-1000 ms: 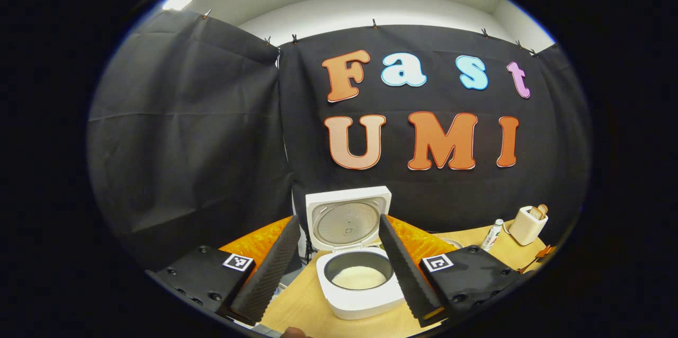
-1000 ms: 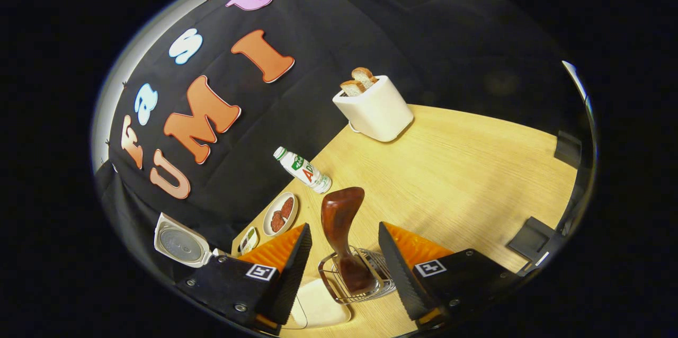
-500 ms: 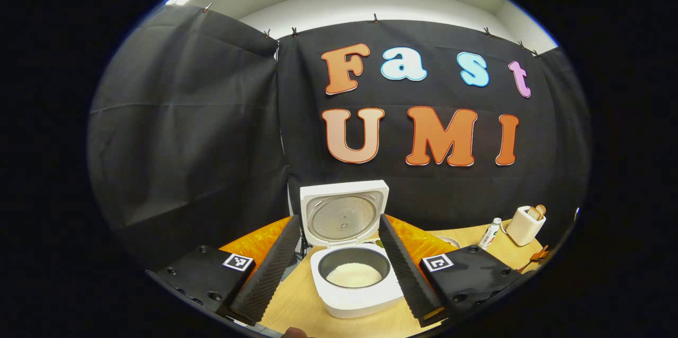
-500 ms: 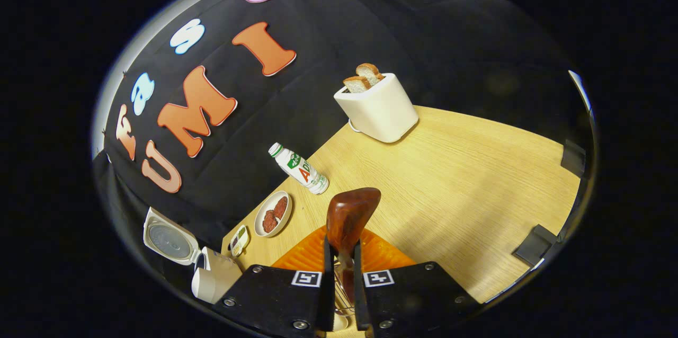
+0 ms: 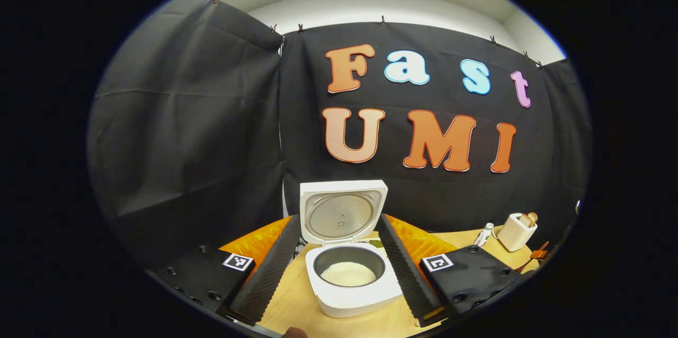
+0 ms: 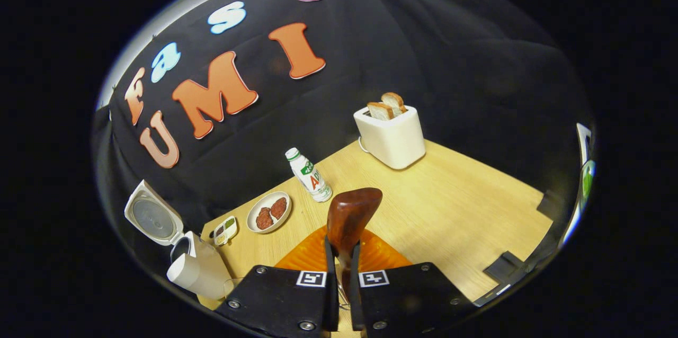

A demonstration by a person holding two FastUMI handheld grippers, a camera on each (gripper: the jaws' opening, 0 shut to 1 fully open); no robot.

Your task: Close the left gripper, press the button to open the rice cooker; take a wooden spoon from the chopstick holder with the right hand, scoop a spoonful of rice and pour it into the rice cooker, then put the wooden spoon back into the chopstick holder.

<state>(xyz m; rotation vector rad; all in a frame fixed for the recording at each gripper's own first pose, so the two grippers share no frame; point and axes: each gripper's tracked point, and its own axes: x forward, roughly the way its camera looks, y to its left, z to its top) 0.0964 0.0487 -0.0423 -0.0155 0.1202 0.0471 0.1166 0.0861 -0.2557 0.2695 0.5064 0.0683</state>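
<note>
White rice lies in the dark inner pot of the white square rice cooker [image 5: 352, 279], its lid upright, on the pale wooden table [image 5: 296, 306] between the wide-apart jaws of the left gripper [image 5: 340, 269]; the cooker sits slightly lower than half a second ago. In the right gripper view, the right gripper [image 6: 341, 279] is clamped on the reddish-brown wooden spoon [image 6: 349, 216], bowl upward, as before. Beyond stand a white toaster [image 6: 392, 134] holding two bread slices, a small white bottle [image 6: 310, 175] and a white plate [image 6: 269, 212] with dark patties; the table now looks more level.
</note>
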